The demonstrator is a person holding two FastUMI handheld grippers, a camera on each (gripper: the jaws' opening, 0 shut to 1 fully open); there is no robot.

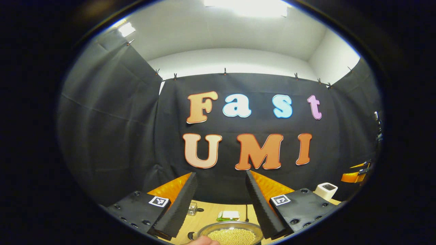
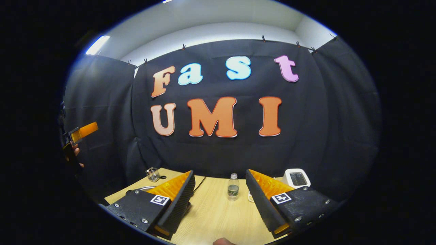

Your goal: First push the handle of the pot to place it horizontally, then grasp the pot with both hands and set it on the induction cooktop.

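Presently, both grippers are hovering above the table [image 2: 218, 211], jaws spread wide, holding nothing: left gripper [image 1: 220, 204], right gripper [image 2: 219, 200]. The pot [image 1: 231, 234], filled with pale beans, is sitting low under the left gripper. Apparently, pushing the handle, grasping and placing are all remaining.

1. My left gripper [image 1: 220, 173] carries two square black-and-white coded markers [image 1: 159, 201], with no letters or numbers.
2. My right gripper [image 2: 220, 172] carries the same kind of marker pair [image 2: 160, 199].
3. The bottle [image 2: 233, 187] label is too small to read.
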